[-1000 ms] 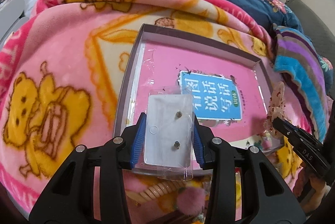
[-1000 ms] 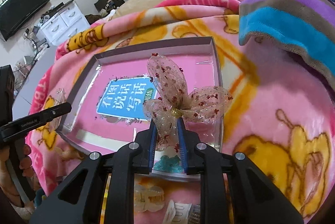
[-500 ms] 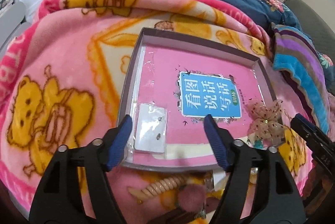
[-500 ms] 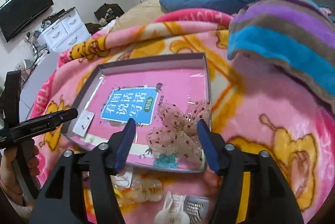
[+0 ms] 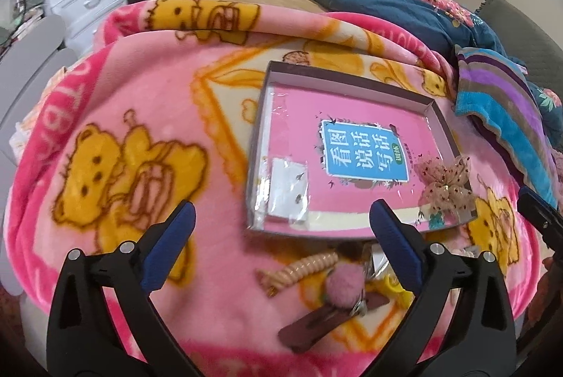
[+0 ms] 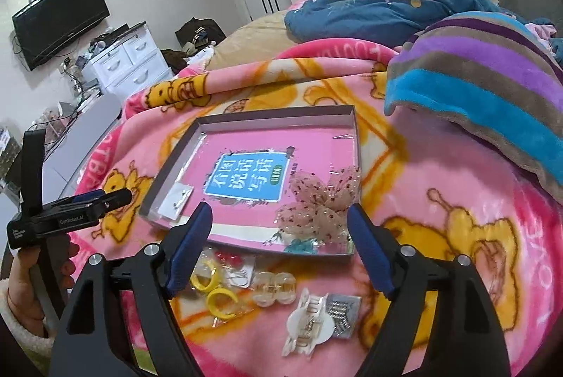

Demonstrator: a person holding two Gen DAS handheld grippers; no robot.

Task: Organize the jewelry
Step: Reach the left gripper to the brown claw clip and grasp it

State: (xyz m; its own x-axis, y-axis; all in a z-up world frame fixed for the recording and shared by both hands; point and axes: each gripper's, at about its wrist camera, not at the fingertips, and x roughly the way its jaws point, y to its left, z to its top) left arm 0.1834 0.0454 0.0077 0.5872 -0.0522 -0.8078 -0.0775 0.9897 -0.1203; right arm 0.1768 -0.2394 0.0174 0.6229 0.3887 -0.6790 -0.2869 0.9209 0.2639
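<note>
Currently, both the left gripper [image 5: 281, 238] and right gripper [image 6: 279, 245] are opening, nothing between them. Earring card [image 5: 288, 190] in the tray [image 5: 348, 79] near-left corner, bow [image 6: 322, 204] near-right. Loose clips [image 6: 308, 320] on the blanket [image 5: 123, 137] below the tray's near edge, nearest the right gripper

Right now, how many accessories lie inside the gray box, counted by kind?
Inside the gray box:
Earring card: 1
Lace bow: 1
Total: 2
</note>
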